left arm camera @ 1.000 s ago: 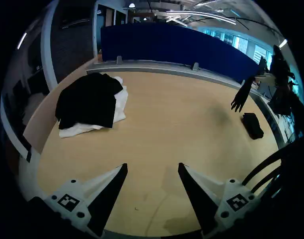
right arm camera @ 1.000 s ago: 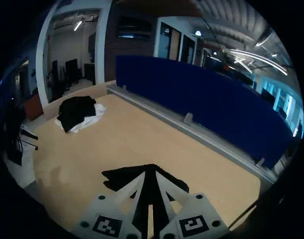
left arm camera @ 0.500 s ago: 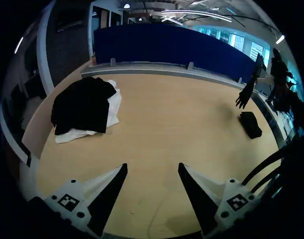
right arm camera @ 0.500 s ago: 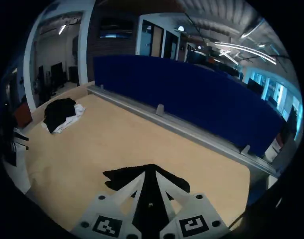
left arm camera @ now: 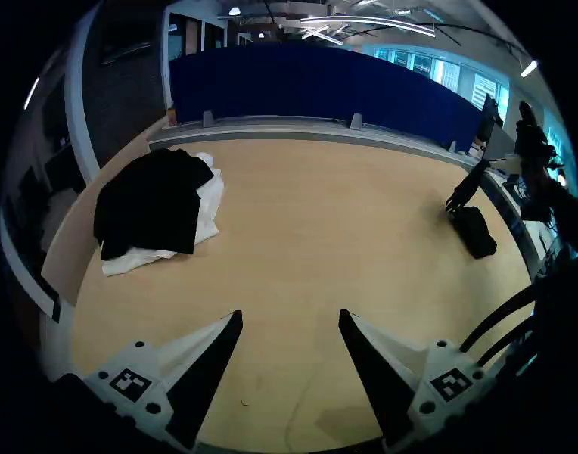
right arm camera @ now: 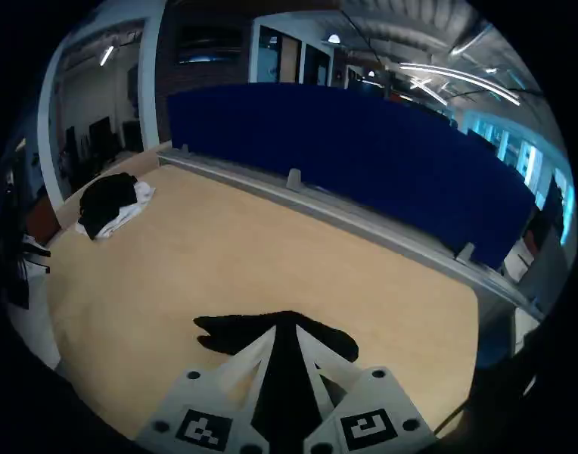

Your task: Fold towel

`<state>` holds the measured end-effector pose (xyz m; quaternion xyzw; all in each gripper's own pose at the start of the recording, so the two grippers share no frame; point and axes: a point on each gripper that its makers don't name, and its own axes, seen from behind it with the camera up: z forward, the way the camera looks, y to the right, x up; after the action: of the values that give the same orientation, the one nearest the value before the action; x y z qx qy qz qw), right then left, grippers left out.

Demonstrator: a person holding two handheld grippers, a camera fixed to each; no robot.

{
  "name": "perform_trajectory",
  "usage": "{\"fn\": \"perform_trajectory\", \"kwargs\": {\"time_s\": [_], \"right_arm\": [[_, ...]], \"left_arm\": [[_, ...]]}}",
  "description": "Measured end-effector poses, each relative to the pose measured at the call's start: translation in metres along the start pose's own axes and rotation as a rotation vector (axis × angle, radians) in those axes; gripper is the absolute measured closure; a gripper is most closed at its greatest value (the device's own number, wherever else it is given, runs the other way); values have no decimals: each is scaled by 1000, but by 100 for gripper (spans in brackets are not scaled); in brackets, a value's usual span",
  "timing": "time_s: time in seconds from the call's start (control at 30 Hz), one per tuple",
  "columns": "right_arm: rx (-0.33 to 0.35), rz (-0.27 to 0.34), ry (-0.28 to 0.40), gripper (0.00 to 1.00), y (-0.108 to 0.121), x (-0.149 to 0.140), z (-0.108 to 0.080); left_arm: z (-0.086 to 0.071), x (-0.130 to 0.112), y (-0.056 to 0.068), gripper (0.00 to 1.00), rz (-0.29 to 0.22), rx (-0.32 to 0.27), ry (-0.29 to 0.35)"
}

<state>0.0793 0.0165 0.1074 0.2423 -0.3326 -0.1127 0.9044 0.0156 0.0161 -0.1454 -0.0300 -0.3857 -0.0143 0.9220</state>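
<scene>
Left tool (left arm camera: 289, 313) spread over open tabletop (left arm camera: 327, 219), right tool (right arm camera: 285, 330) seemingly pinching edge of black towel (right arm camera: 228, 333)

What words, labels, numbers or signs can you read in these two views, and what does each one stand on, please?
None: there is no readable text.
The square black-and-white markers on the left gripper and on the right gripper, which is shut on the black towel, are patterns, not words or numbers.
</scene>
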Motion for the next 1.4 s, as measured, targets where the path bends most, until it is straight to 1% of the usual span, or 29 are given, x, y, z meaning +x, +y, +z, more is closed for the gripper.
{"fn": "perform_trajectory", "kwargs": {"time_s": [0.2, 0.3, 0.47, 0.63, 0.7, 0.9, 1.1, 1.3, 1.4], "right_arm": [[-25, 47, -53, 97, 10, -52, -17], [-39, 71, -89, 97, 14, -83, -25], [-76, 109, -152, 97, 20, -136, -34], [-116, 147, -189, 97, 27, -170, -42], [-130, 159, -204, 97, 29, -181, -45], [-147, 185, -254, 97, 26, -213, -46], [-178, 238, -278, 97, 25, -237, -41], [-197, 287, -267, 97, 27, -244, -35], [-201, 297, -258, 97, 27, -244, -33]], "left_arm": [[2, -1, 10, 6, 12, -14, -6], [4, -2, 14, 6, 21, -21, -11], [6, -4, 18, 6, 31, -26, -19], [6, -2, 20, 6, 42, -30, -23], [6, -2, 21, 6, 45, -31, -23], [5, 1, 22, 6, 45, -29, -22], [4, 2, 22, 6, 52, -22, -22], [3, 2, 21, 6, 54, -18, -22], [2, 3, 20, 6, 58, -17, -22]]}}
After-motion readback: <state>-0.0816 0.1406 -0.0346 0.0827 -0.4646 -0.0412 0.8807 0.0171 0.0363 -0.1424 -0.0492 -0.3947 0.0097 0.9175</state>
